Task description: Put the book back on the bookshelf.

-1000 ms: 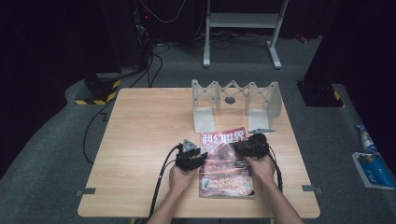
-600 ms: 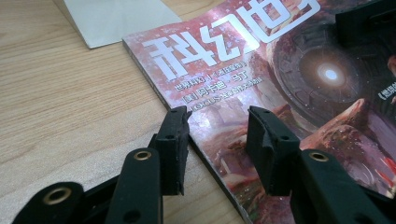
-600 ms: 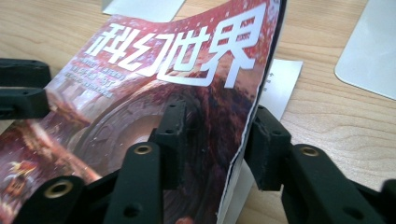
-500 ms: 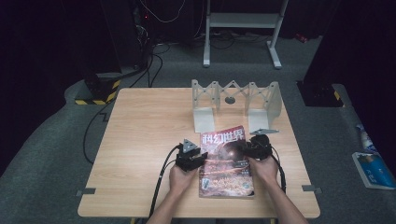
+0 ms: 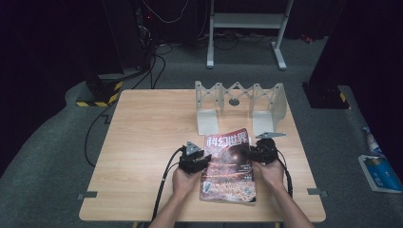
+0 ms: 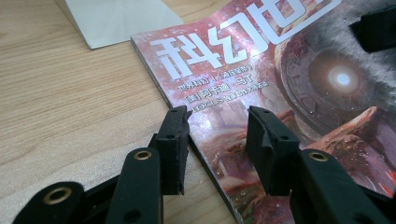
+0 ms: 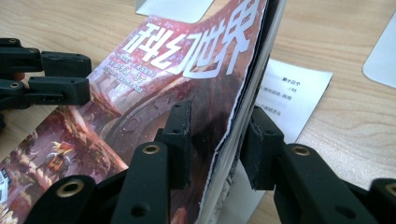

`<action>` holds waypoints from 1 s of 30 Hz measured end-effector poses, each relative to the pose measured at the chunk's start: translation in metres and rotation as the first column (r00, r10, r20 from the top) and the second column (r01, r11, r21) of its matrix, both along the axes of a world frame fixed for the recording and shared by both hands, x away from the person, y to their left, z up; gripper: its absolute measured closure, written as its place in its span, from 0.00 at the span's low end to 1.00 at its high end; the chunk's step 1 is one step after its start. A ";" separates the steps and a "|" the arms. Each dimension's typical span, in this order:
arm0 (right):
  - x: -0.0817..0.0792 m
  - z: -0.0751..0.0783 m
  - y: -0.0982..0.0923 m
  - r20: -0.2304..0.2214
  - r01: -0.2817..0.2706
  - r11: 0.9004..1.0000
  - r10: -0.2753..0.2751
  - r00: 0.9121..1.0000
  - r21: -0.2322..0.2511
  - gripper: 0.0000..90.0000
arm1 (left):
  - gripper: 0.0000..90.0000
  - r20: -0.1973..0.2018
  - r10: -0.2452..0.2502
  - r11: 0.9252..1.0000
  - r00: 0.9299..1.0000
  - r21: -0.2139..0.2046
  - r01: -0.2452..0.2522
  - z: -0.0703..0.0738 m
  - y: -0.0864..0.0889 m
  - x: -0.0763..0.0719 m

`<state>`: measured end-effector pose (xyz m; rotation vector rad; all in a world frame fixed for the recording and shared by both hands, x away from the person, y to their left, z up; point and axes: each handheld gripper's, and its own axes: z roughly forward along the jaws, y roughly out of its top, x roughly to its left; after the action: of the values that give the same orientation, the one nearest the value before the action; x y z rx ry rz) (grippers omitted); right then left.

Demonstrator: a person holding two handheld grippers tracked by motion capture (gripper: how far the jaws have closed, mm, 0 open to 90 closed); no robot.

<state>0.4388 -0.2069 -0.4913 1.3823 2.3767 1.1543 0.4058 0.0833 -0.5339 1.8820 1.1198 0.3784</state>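
A: Where is the magazine [image 5: 229, 166] right now?

B: It lies on the near right part of the wooden table [image 5: 152, 137], just in front of the white folding rack [image 5: 240, 104], cover up, spine to the left. My two grippers sit at its two long edges.

A: Which one has hold of it?

B: My right gripper [image 7: 215, 133] has just been closing, and the open page edge stands between its jaws, lifted off the white printed sheet [image 7: 294, 95] under it. The pads look close on the pages, but I cannot tell that they press yet. My left gripper [image 6: 218, 122] stands with its jaws apart over the spine edge, one jaw on the table side, one above the cover, gripping nothing.

A: How will it handle?

B: I judge it light and floppy: the glossy cover bows already where I raise it, and the gloss may slip in the pads. The page edge looks a little ragged, so a hard pinch on few sheets could tear. The spine is the stiffest line, so I would take it there with the left
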 end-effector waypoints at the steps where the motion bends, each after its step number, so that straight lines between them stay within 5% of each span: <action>1: 0.002 0.000 -0.001 -0.011 -0.004 1.000 0.004 1.000 0.005 0.73 | 0.65 0.000 0.000 1.000 1.000 0.000 0.000 0.000 0.000 0.000; 4: 0.006 0.003 -0.004 -0.054 -0.006 0.999 0.008 0.999 0.036 0.75 | 0.65 0.000 0.000 1.000 1.000 0.000 0.000 0.000 0.000 0.000; 7: 0.005 0.008 -0.002 -0.038 -0.024 0.998 0.027 0.999 0.064 0.77 | 0.65 0.000 -0.001 1.000 1.000 0.001 0.001 0.000 0.000 0.000; 12: 0.000 0.007 0.011 0.008 -0.064 0.996 0.065 0.998 -0.054 0.71 | 0.65 0.001 0.001 1.000 1.000 0.001 -0.001 0.000 0.000 0.000; 17: 0.003 0.008 0.007 -0.009 -0.047 0.998 0.047 0.999 -0.031 0.83 | 0.64 0.002 -0.007 1.000 1.000 0.002 0.007 0.000 0.000 0.000; 23: -0.004 0.013 0.010 0.020 -0.077 0.996 0.078 0.997 -0.045 0.89 | 0.48 0.008 -0.028 1.000 1.000 0.006 0.028 0.000 -0.001 0.001; 26: -0.014 0.018 0.016 0.093 -0.096 0.993 0.103 0.990 -0.072 0.91 | 0.42 -0.001 -0.025 1.000 1.000 -0.007 0.025 0.000 0.000 0.002; 30: -0.017 0.023 0.015 0.094 -0.100 0.994 0.104 0.990 -0.042 0.93 | 0.38 0.002 -0.025 1.000 1.000 0.002 0.025 0.000 0.000 0.002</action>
<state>0.4214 -0.1923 -0.4686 1.1782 2.4126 1.1674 0.4076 0.0830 -0.5337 1.8950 1.0936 0.3677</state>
